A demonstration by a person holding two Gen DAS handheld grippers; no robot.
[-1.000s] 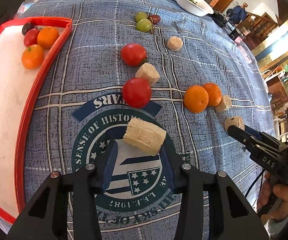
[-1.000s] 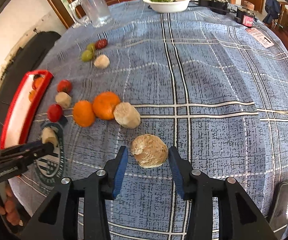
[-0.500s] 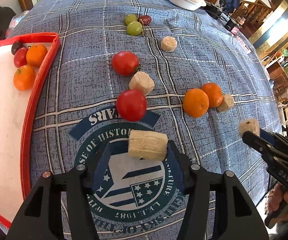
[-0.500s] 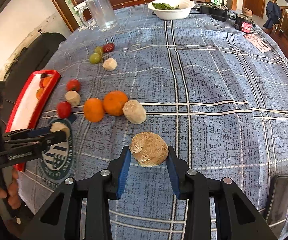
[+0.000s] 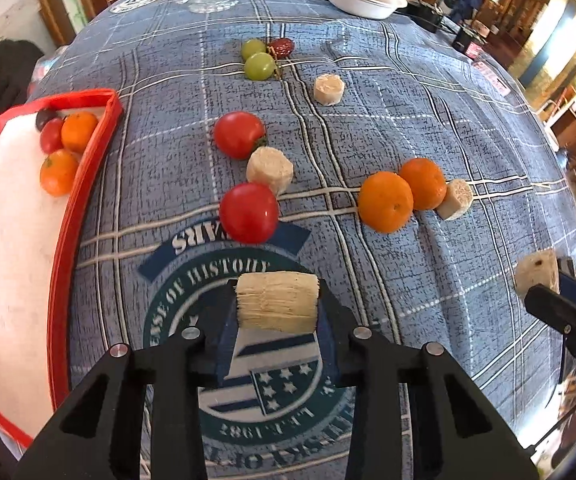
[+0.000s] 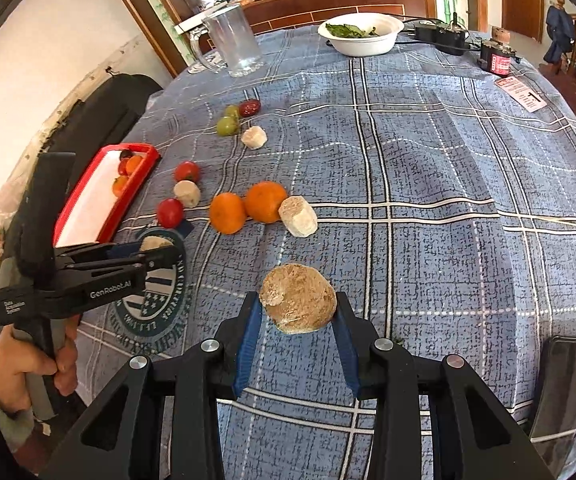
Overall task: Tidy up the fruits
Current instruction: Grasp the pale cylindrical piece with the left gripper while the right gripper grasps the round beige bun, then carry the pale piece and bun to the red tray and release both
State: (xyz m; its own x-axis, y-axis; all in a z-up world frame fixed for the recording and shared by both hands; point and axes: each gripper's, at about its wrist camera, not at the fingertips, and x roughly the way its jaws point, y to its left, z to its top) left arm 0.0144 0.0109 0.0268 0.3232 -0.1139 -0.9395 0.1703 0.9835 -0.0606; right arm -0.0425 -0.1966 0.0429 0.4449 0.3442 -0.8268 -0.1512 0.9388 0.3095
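In the left wrist view my left gripper point(image 5: 276, 318) has a pale fibrous chunk point(image 5: 278, 304) between its blue pads; the jaws are closing and both pads press on it, over the round emblem on the cloth. My right gripper point(image 6: 298, 314) is shut on a round beige chunk point(image 6: 298, 298) held above the cloth. Loose on the cloth lie two tomatoes point(image 5: 248, 212), two oranges point(image 5: 385, 201), three pale chunks point(image 5: 270, 168), green grapes point(image 5: 259, 65) and a red date point(image 5: 283, 46). The red tray point(image 5: 88, 184) at the left holds oranges, a tomato and a dark fruit.
A glass mug point(image 6: 232, 42) and a white bowl of greens point(image 6: 362, 34) stand at the far side, with black devices point(image 6: 444, 34) beside the bowl. A dark phone point(image 6: 560, 384) lies near the right front edge. A person's hand point(image 6: 20, 364) grips the left tool.
The left jaws widened around the pale chunk, then closed on it, and it now sits square between the pads. The right gripper closed on its beige chunk and lifted it.
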